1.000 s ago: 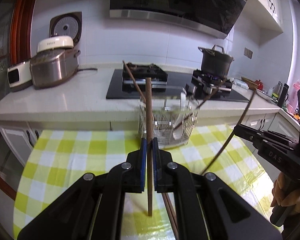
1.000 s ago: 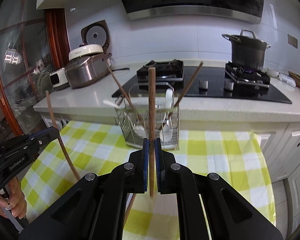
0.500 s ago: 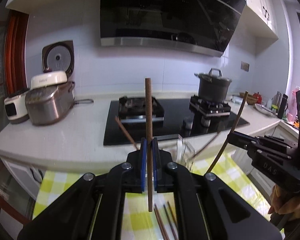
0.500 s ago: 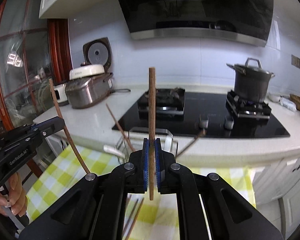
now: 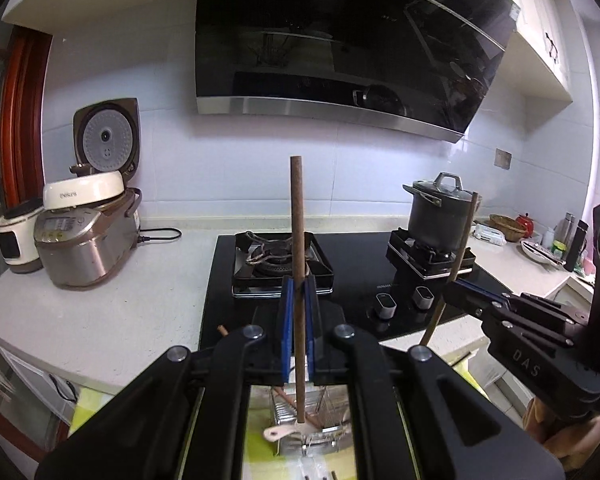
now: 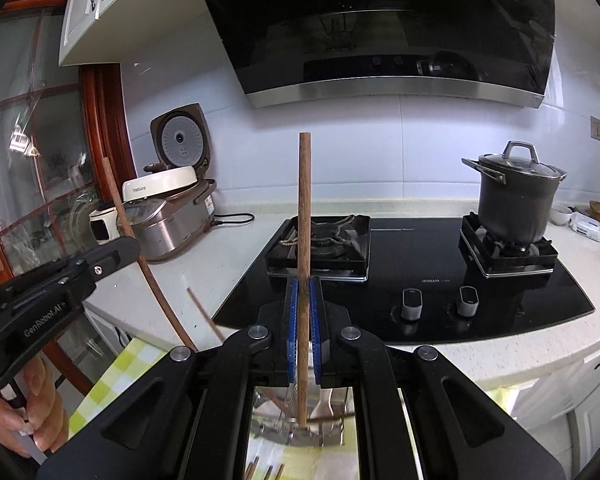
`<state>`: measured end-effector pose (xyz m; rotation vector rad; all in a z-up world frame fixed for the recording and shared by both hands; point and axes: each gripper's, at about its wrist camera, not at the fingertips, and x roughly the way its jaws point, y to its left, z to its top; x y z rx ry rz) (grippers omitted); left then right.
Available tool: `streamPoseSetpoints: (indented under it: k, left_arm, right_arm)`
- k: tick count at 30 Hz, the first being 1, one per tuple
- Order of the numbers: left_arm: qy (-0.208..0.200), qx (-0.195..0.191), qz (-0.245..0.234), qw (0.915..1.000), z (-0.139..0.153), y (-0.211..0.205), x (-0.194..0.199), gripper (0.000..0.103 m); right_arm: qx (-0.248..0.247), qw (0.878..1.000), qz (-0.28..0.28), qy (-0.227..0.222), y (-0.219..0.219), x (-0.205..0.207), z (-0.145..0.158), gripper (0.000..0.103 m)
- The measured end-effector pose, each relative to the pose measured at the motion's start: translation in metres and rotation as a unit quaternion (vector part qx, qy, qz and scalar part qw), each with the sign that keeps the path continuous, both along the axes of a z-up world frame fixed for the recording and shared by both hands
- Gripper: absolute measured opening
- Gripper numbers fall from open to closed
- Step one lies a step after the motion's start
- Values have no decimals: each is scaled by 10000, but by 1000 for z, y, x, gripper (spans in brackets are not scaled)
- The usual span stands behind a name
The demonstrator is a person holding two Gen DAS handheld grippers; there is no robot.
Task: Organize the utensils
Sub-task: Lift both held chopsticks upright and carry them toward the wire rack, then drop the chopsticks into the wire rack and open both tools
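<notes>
Chopsticks everywhere right now. Left claw [image 5: 298, 320] is clamped on a dark brown chopstick [image 5: 297, 240], held pretty much straight up between the blue pads [image 5: 286, 328], with its lower tip hanging over the wire utensil basket [image 5: 320, 428] below. Right claw [image 6: 303, 320] is doing the same thing, squeezed tight on its own brown chopstick [image 6: 304, 220], also upright, tip down over that basket [image 6: 300, 432]. A pale spoon [image 5: 280, 434] sits in the basket. A few loose chopsticks [image 6: 260, 472] lie on the yellow checked cloth [image 6: 112, 376] of the desk. Behind it all: black stove [image 6: 420, 264], lidded pot [image 6: 512, 200], rice cooker [image 5: 84, 240].
</notes>
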<state>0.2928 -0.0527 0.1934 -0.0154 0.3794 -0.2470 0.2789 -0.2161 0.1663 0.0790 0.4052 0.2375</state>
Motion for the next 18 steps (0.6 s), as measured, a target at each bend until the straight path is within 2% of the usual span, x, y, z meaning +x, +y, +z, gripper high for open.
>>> streamPoseSetpoints:
  k: [10,18]
  left_arm:
    - [210,29,13,9998,-30,-2,37,5]
    - [473,-126,173,9987,-70,9,49,5]
  right_arm:
    - [11,10000,78,-6,0,25,4,7]
    - [54,9991,34,410,9,44,-48,7]
